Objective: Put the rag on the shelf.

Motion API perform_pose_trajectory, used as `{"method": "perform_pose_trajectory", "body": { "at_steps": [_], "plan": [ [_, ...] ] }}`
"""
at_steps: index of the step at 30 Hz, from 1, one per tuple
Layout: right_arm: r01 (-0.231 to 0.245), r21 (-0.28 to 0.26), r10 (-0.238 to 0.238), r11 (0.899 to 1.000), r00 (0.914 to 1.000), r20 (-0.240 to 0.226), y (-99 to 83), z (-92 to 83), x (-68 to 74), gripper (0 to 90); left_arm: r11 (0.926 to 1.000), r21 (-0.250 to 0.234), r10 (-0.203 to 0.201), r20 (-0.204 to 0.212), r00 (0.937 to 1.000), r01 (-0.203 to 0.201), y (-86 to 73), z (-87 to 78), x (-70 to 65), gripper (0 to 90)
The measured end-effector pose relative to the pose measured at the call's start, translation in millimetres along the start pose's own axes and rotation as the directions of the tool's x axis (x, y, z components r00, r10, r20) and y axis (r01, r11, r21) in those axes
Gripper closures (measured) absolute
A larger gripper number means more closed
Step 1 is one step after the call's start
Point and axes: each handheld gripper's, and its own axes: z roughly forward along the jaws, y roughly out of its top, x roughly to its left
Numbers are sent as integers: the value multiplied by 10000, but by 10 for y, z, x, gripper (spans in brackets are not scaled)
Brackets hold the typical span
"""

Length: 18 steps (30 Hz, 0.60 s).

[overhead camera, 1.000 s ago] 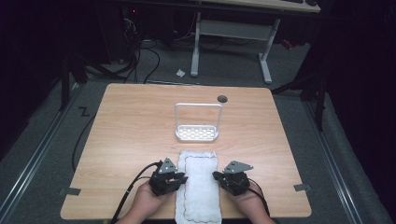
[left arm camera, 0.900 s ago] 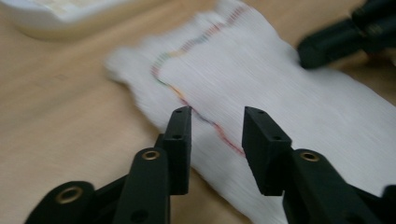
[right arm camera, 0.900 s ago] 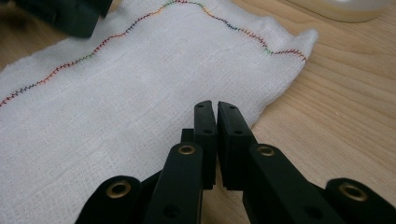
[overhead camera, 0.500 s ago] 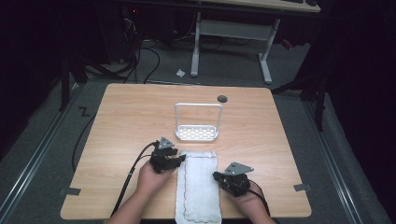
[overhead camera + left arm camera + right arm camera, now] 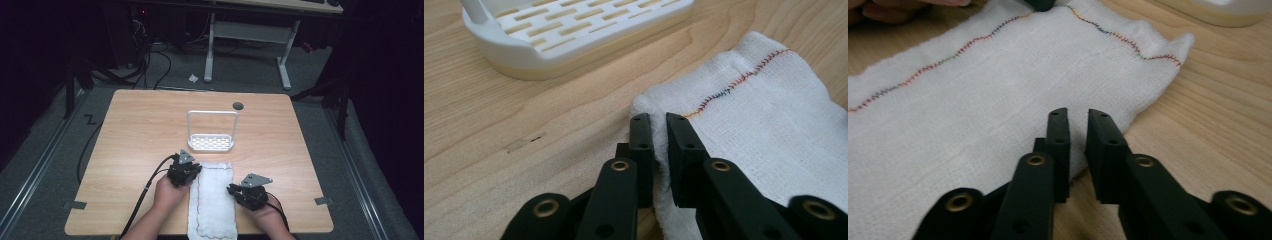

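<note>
Left tool (image 5: 659, 125) had its jaws pinched narrow on the near-left edge of the white cloth (image 5: 764, 115), with a bit of the fabric bunched up between them, close to the corner nearest the rack. Right tool (image 5: 1077, 120) sat at the opposite long edge of that cloth (image 5: 998, 90), jaws nearly closed with just a thin gap, and honestly I couldn't tell if any fabric was actually caught in there.

From the high view, the cloth (image 5: 212, 200) lay flat as a long strip on the wooden worktop (image 5: 135, 130), running from the near edge toward the small white slotted rack (image 5: 211, 142) with its upright handle loop. Left tool (image 5: 184, 172) was further up the strip than the right tool (image 5: 247, 192). A multicoloured stitch line ran along the cloth's border.
</note>
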Motion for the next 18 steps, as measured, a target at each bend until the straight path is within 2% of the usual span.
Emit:
{"method": "perform_pose_trajectory", "body": {
  "at_steps": [1,2,3,4,5,6,7,8,9,10,13,15,16,18],
  "plan": [
    [-150,-73,151,9999,9999,81,46,-6,-19,717,9999,-6,-169,127,9998,169,-1,-2,19,834],
    [-150,-73,151,9999,9999,81,46,-6,-19,717,9999,-6,-169,127,9998,169,-1,-2,19,835],
    [-312,-188,316,9993,9992,241,100,-6,-64,672,9997,-2,-248,204,9995,248,-1,-3,32,835],
    [-312,-188,316,9993,9992,241,100,-6,-64,672,9995,-11,-329,258,9991,329,-2,-3,40,835],
    [-744,-308,760,9968,9957,526,181,30,-151,623,9989,10,-460,358,9983,459,-5,-7,54,835],
    [-744,-308,760,9968,9957,526,181,30,-151,623,9989,10,-460,358,9983,459,-5,-7,54,835],
    [-1238,-431,1266,9914,9895,692,258,93,-251,582,9985,-4,-548,432,9976,549,-7,-7,66,835],
    [-1238,-431,1266,9914,9895,692,258,93,-251,582,9985,-4,-548,432,9976,549,-7,-7,66,835],
    [-1429,-313,1447,9892,9870,694,285,129,-290,566,9983,-3,-588,460,9972,589,-7,-8,71,835],
    [-1736,-74,1736,9848,9812,847,336,233,-364,561,9975,26,-699,565,9960,699,-9,-11,87,835],
    [-1949,71,1938,9808,9780,773,343,295,-391,565,9965,22,-837,654,9943,838,-12,-13,101,834],
    [-1917,168,1899,9813,9787,774,323,336,-391,595,9962,39,-870,670,9939,870,-13,-16,105,834],
    [-1838,62,1828,9829,9802,759,301,332,-371,671,9959,46,-901,703,9934,900,-15,-17,104,835],
    [-1825,-40,1824,9832,9816,558,277,334,-341,766,9967,26,-809,710,9942,809,-18,-19,97,837]
  ]
}}
